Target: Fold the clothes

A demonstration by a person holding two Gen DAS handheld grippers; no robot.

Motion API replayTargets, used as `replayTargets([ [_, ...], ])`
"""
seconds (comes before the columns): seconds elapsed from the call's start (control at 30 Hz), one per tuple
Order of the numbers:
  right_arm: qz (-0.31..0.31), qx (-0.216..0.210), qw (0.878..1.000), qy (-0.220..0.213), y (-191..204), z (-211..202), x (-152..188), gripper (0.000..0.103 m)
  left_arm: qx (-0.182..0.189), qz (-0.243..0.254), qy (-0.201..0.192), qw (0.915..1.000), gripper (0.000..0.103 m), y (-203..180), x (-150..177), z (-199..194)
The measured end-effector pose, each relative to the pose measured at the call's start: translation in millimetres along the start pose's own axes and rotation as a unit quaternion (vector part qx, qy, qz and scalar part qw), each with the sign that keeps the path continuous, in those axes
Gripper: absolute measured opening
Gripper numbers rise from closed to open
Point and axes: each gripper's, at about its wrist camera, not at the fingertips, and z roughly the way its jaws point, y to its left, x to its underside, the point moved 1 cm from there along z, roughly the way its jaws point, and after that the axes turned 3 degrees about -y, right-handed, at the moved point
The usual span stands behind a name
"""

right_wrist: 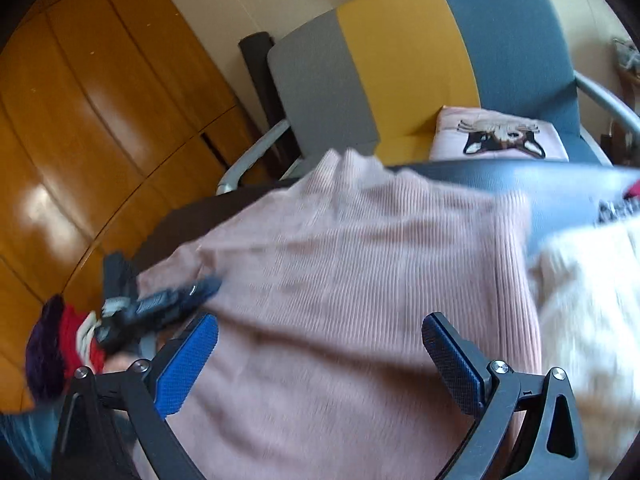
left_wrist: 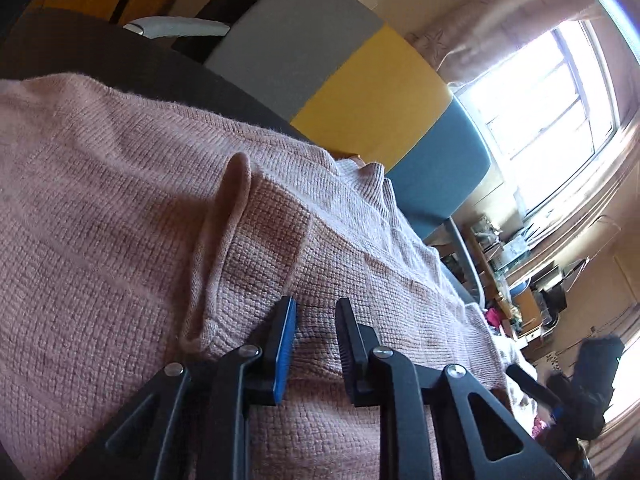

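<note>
A pink knit sweater [left_wrist: 120, 208] lies spread over a dark table [left_wrist: 120, 52] and fills most of both views. My left gripper [left_wrist: 316, 312] sits at its near edge beside a rolled hem. Its fingers stand close together with the knit fabric between them. The right wrist view shows the left gripper [right_wrist: 200, 290] lying on the left edge of the sweater [right_wrist: 360, 260]. My right gripper [right_wrist: 320, 320] hovers over the sweater's middle with its blue-padded fingers [right_wrist: 188, 360] wide apart and nothing held. That view is motion-blurred.
A chair [right_wrist: 400, 60] with a grey, yellow and blue back stands behind the table; a folded pink garment with a dog print [right_wrist: 496, 140] rests on its seat. A cream garment [right_wrist: 592, 300] lies right of the sweater. Red and purple cloth [right_wrist: 60, 340] and wooden wardrobe doors [right_wrist: 100, 100] are at left.
</note>
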Motion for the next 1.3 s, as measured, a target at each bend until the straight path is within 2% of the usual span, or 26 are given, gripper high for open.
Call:
replayTargets([
  [0.2, -0.037, 0.083, 0.996, 0.010, -10.6, 34.9, -8.2, 0.101, 0.013, -0.012, -0.001, 0.9998, 0.019, -14.2, -1.7, 3.0],
  [0.43, -0.076, 0.172, 0.982, 0.021, -21.8, 72.4, -17.8, 0.103, -0.006, -0.029, -0.017, 0.9994, 0.020, -10.1, -25.6, -7.3],
  [0.6, -0.075, 0.170, 0.982, 0.018, -23.9, 71.9, -22.1, 0.103, -0.020, -0.042, -0.030, 0.9985, 0.039, -7.0, -43.3, -14.8],
  [0.7, -0.074, 0.169, 0.983, 0.016, -24.9, 66.2, -20.7, 0.103, -0.029, -0.049, -0.037, 0.9977, 0.044, -5.1, -54.0, -19.4],
  [0.93, -0.073, 0.167, 0.983, 0.014, -25.7, 63.0, -20.0, 0.103, -0.016, -0.109, 0.032, 0.9934, 0.044, 15.6, -90.2, 25.8],
  [1.0, -0.072, 0.166, 0.983, 0.013, -26.3, 62.6, -19.9, 0.103, -0.012, -0.105, 0.053, 0.9930, 0.044, 13.0, -93.7, 38.7],
  [1.03, -0.072, 0.165, 0.984, 0.013, -26.5, 62.3, -19.9, 0.103, -0.010, -0.102, 0.064, 0.9927, 0.043, 11.1, -95.0, 45.1],
  [1.07, -0.072, 0.165, 0.984, 0.013, -26.5, 62.3, -20.3, 0.103, 0.000, -0.093, 0.072, 0.9931, 0.032, 5.5, -94.9, 48.5],
  [1.1, -0.072, 0.165, 0.984, 0.013, -26.6, 62.5, -20.8, 0.103, 0.009, -0.069, 0.074, 0.9948, 0.015, -5.8, -94.2, 48.4],
  [1.13, -0.072, 0.164, 0.984, 0.013, -26.5, 62.6, -21.0, 0.103, 0.007, -0.039, 0.068, 0.9969, 0.008, -17.2, -93.4, 46.7],
  [1.2, -0.072, 0.165, 0.984, 0.012, -26.4, 62.6, -21.0, 0.103, -0.011, 0.021, 0.053, 0.9983, 0.005, -37.6, -91.7, 43.3],
  [1.3, -0.072, 0.165, 0.984, 0.012, -26.1, 62.6, -21.1, 0.103, -0.106, 0.083, 0.042, 0.9900, 0.005, -42.7, -88.3, 54.3],
])
